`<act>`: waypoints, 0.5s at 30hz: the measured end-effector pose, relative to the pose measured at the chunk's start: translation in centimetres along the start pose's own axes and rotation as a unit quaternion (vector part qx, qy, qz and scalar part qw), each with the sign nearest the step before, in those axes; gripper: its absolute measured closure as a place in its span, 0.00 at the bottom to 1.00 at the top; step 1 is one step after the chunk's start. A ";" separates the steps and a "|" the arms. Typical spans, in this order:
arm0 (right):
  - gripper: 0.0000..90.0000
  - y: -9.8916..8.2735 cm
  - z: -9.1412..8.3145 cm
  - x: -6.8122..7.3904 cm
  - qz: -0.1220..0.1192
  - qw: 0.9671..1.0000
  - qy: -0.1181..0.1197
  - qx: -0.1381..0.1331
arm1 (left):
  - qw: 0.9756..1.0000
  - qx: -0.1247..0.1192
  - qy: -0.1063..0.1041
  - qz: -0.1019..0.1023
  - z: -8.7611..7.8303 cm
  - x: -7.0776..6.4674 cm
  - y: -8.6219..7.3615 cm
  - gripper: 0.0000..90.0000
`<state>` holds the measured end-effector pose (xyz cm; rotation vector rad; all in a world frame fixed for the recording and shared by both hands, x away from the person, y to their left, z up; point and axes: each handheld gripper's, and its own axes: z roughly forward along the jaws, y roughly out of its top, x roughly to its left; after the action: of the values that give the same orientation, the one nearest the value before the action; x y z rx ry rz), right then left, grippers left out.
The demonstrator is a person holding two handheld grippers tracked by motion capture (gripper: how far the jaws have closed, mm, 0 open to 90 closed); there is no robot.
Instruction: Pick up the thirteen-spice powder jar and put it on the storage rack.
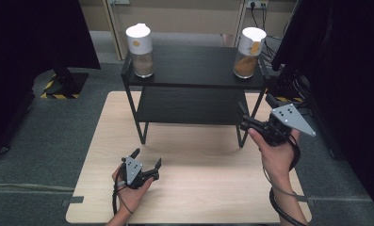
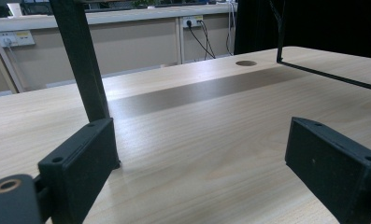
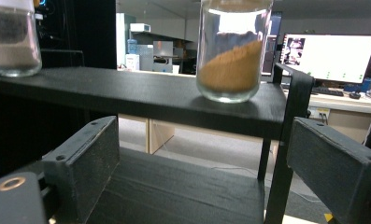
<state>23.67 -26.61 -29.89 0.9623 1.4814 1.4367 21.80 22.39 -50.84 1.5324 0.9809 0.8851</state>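
Observation:
Two glass jars with white lids stand on the top board of a black shelf [image 1: 194, 70]. The left jar [image 1: 140, 49] holds grey-brown powder, and the right jar [image 1: 248, 52] holds orange-brown powder. My right gripper [image 1: 243, 117] hovers open by the shelf's front right leg, below the right jar. In the right gripper view the orange jar [image 3: 232, 56] stands above and just beyond my open gripper [image 3: 199, 140], with the grey-brown jar [image 3: 11, 42] far left. My left gripper [image 1: 147, 158] rests low on the table [image 1: 199, 188], open and holding nothing. In the left gripper view that gripper [image 2: 199, 137] frames bare wood.
The shelf has a lower board [image 1: 189, 106] and thin legs; one leg [image 2: 80, 60] rises just past my left jaw. The shelf's side bar [image 3: 290, 140] stands close to my right jaw. Dark screens flank the table, and a lit monitor [image 3: 330, 56] sits behind.

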 end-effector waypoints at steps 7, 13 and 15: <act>0.11 -1.7 -0.6 0.1 0.004 1.000 0.009 0.016 | 1.000 0.000 0.000 0.000 0.0 0.0 0.0 0.10; 0.11 -3.2 -1.1 0.1 0.005 1.000 0.008 0.028 | 1.000 0.001 0.001 0.001 0.0 0.0 0.0 0.10; 0.11 -3.8 -1.2 0.1 0.008 0.999 0.009 0.031 | 1.000 0.001 0.001 0.002 0.0 -0.1 0.0 0.10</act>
<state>22.57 -27.12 -33.67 1.0041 1.5428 1.4212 21.80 22.33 -50.82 1.5361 0.9794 0.8892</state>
